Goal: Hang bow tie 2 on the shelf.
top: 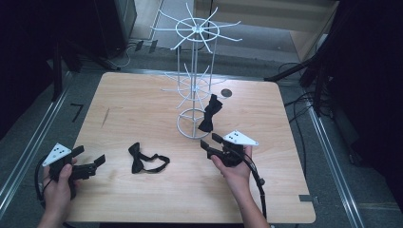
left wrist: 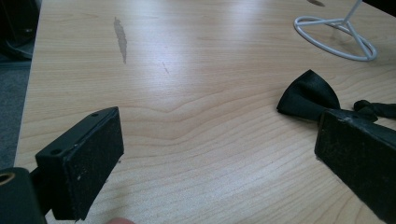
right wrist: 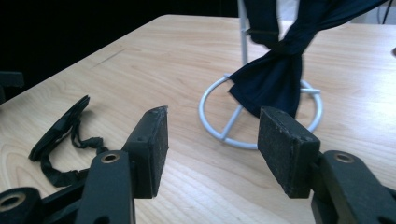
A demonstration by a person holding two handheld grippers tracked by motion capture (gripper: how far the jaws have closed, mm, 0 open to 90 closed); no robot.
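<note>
A white wire display stand [top: 194, 71] rises from the middle of the wooden table [top: 142, 104]. One black bow tie [top: 210, 113] hangs from a lower hook beside its ring base [right wrist: 219, 128]; its cloth [right wrist: 275, 79] dangles above that base. A second black bow tie [top: 145, 160] lies flat on the table with its strap [right wrist: 58, 154] curled beside it; its wing [left wrist: 310, 95] is seen past the left gripper's jaws. My left gripper [top: 97, 162] rests open near the table's left front, empty. My right gripper [top: 210, 141] is open and empty, right of the lying tie, jaws aimed at the stand.
A small dark round mark [top: 226, 92] sits on the table behind the stand. A grey streak [left wrist: 120, 37] marks the wood at the left. Cables [top: 256, 178] trail from the right gripper over the table's front. Dark equipment stands around the table.
</note>
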